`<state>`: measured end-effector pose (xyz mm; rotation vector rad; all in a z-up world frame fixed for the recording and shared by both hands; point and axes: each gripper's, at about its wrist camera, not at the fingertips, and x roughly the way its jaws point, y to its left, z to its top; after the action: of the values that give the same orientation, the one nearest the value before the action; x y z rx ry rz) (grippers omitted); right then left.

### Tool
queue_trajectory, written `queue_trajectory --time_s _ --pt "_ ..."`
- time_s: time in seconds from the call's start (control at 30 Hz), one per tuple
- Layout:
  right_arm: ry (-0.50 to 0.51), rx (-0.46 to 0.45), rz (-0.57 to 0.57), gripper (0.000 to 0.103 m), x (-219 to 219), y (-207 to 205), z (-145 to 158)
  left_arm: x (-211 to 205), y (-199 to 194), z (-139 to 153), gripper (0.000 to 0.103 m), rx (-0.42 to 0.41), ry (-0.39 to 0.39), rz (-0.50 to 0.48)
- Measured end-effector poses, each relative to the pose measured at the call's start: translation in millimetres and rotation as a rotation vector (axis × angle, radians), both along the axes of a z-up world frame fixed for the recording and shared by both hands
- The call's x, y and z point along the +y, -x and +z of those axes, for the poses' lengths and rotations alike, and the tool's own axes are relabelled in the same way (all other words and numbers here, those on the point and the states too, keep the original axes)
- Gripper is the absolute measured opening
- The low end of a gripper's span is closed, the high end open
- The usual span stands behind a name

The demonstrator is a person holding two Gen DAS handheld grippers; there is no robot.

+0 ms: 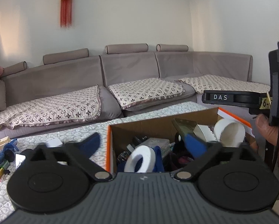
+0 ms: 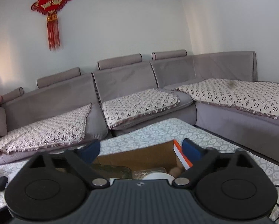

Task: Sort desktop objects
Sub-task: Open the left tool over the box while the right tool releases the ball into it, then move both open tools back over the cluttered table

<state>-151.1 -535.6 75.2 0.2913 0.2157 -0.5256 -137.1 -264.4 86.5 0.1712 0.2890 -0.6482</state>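
Item: left tongs (image 1: pixel 146 145), spread wide, nothing between the blue pads, hovering over the cardboard box (image 1: pixel 145 126) at centre frame.

Item: right tongs (image 2: pixel 141 150), likewise released and empty, above the same box's far corner.

Item: box contents, piled high: tape roll (image 1: pixel 139 158), white cup (image 1: pixel 230 132) lower right.

Item: unsorted clutter (image 1: pixel 3 158), lower left on the tabletop (image 1: pixel 46 169).

Risk, as I judge it: I could snag the heaped contents, or knock the two rigs together, they hang so near.
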Motion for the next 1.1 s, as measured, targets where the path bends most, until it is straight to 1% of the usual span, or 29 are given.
queue_trajectory --time_s 0.07,0.27,0.47,0.6,0.77,0.87,1.03,1.07,1.1 --pt "0.001 -0.012 0.010 0.103 4 0 4 2 0 2 0.103 -0.004 0.002 0.005" --pt "0.012 -0.038 0.049 0.103 20 -6 16 14 -2 6 0.103 -0.009 0.011 0.027" --pt "0.024 -0.065 0.116 0.103 50 -22 30 37 -11 8 0.103 -0.006 0.013 0.098" --pt "0.028 -0.091 0.198 0.103 80 -38 40 63 -20 6 0.103 -0.001 0.015 0.162" --pt "0.041 -0.103 0.365 0.103 131 -64 48 101 -35 -1 0.103 -0.005 -0.001 0.248" --pt "0.068 -0.081 0.446 0.103 164 -79 47 124 -46 -9 0.103 -0.014 -0.034 0.291" --pt "0.112 -0.014 0.537 0.103 207 -113 35 150 -68 -20 0.103 -0.031 -0.096 0.354" --pt "0.125 0.002 0.554 0.099 214 -119 31 154 -70 -23 0.103 -0.034 -0.107 0.364" --pt "0.146 0.032 0.579 0.084 222 -129 24 158 -74 -26 0.103 -0.032 -0.113 0.372"
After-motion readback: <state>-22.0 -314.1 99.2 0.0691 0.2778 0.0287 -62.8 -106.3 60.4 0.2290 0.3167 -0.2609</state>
